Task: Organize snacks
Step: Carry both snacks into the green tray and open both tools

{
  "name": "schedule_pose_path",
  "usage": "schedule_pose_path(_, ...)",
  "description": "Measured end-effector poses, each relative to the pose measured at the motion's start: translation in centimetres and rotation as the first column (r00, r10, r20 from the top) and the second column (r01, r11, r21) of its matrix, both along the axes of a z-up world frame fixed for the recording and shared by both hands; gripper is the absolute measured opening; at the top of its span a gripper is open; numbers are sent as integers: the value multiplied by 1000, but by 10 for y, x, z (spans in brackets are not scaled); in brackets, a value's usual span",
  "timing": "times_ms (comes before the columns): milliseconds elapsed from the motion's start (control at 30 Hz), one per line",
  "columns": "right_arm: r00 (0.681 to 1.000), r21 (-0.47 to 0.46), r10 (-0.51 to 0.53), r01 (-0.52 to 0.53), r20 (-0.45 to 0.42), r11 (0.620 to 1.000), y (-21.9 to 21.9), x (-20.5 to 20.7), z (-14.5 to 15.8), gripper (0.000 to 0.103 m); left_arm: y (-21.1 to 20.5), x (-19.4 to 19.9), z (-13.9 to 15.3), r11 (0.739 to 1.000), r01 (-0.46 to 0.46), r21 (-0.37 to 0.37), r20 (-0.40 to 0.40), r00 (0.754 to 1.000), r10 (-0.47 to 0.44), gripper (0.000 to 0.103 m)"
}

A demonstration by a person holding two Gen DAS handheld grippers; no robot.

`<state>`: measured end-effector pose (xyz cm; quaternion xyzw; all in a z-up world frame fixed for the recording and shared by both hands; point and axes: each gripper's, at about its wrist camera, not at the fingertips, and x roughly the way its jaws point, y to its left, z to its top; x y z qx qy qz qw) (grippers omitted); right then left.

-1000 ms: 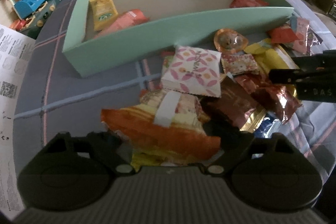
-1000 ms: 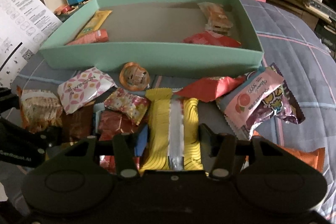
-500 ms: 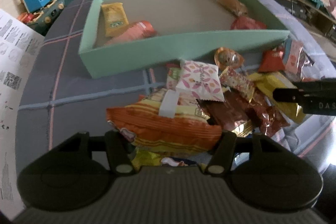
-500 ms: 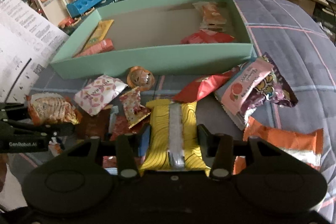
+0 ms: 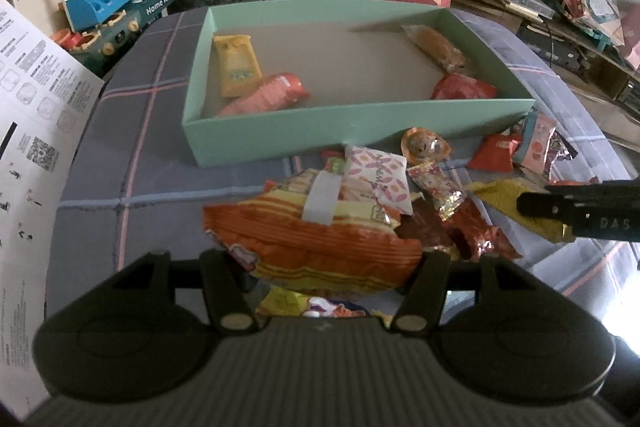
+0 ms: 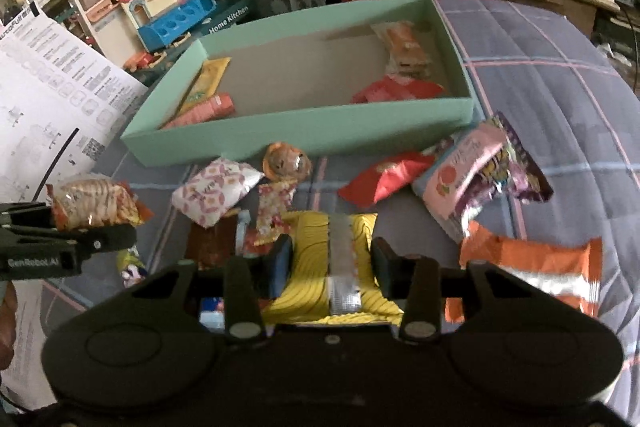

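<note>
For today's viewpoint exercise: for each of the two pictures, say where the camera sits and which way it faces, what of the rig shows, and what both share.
Left wrist: sits on the left gripper, looks forward and down over its orange packet to the green box; the right gripper enters at the right edge.
Right wrist: sits on the right gripper, looks down over its yellow packet to the box; the left gripper enters at left.
Shared: box, both packets, pink-patterned packet.
</note>
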<state>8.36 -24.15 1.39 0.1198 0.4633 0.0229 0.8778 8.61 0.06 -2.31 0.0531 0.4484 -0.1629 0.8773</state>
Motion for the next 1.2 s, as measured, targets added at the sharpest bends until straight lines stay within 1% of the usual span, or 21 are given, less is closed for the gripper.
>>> schedule_pose_path(200,1000,32,-13,12,16,999,-7,-9,10,42,0,0,2,1000,-6,-10,-4,1000,6,58)
schedule_pose_path(333,999,41,-7,5,43,999,-7,-8,22,42,0,5,5,1000,-10,-21,-1,1000,10,58)
schedule_pose_path(400,998,40,0,-2,65,999,-6,-3,30,42,1,10,9,1000,-13,-17,17,1000,13,58)
schedule_pose_path(500,995,29,4,-7,101,1000,-7,9,41,42,6,23,20,999,-28,-32,37,999,29,58)
schedule_pose_path(667,989,28,1,-5,148,1000,-14,36,58,42,12,51,38,997,-59,-55,69,996,63,58)
schedule_pose_path(733,987,14,6,-9,161,1000,-16,49,63,42,11,62,42,997,-59,-55,76,995,63,58)
schedule_pose_path(833,985,-21,16,-13,170,1000,-16,78,66,42,3,89,47,998,-58,-28,90,994,60,58)
schedule_pose_path(967,987,-41,3,4,159,999,-19,123,61,42,-7,136,46,996,-72,-47,64,995,75,58)
schedule_pose_path(1200,991,-74,-28,38,128,996,-26,199,34,42,-35,219,27,997,-82,4,48,995,82,58)
